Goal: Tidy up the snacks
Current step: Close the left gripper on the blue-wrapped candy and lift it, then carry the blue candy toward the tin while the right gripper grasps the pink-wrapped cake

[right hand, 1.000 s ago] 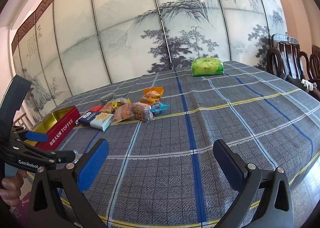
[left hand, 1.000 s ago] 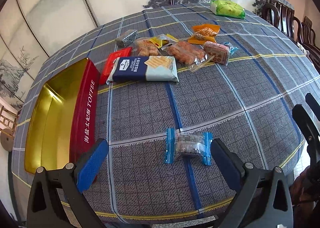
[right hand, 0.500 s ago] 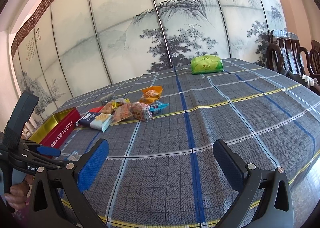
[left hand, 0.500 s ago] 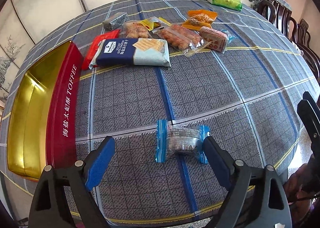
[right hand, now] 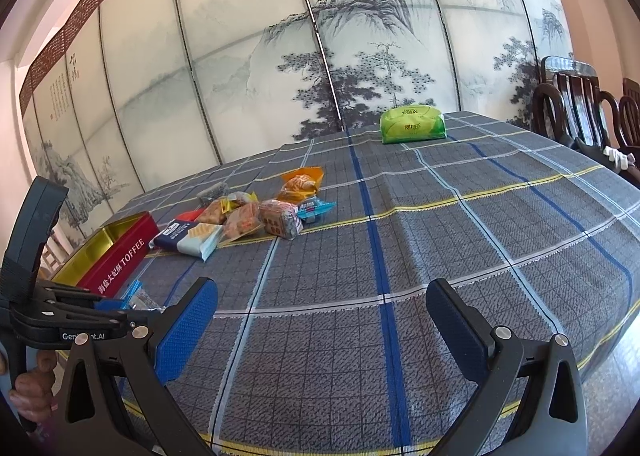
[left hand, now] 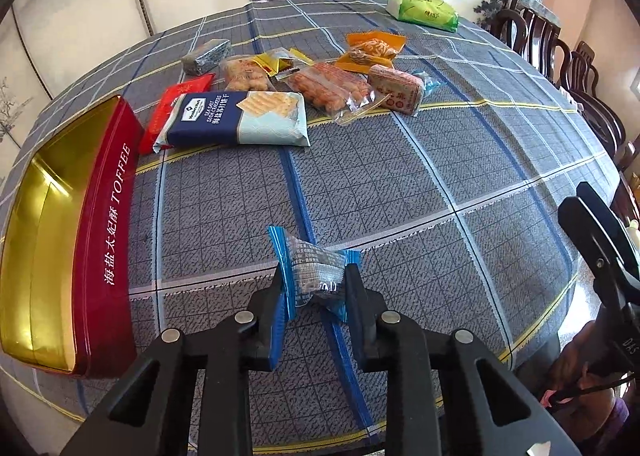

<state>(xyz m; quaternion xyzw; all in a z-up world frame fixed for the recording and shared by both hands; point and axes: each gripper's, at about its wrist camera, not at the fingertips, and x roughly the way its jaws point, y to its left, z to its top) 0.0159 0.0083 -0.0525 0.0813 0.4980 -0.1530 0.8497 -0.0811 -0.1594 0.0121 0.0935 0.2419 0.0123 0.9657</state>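
Note:
My left gripper is shut on a small blue-ended clear snack packet near the table's front edge. The open red toffee tin with a gold inside lies to its left. A pile of snacks lies farther back: a navy cracker pack, a red packet, clear bags of fried snacks, an orange packet. My right gripper is open and empty above the cloth, to the right of the left gripper. The tin and the pile show there too.
A green tissue pack lies at the table's far side, also in the right wrist view. The table has a grey checked cloth. Dark wooden chairs stand at the right. A painted folding screen stands behind the table.
My left gripper moved forward and closed on the blue-ended packet, which now sits crumpled between its fingers. The right gripper stayed open and barely moved.

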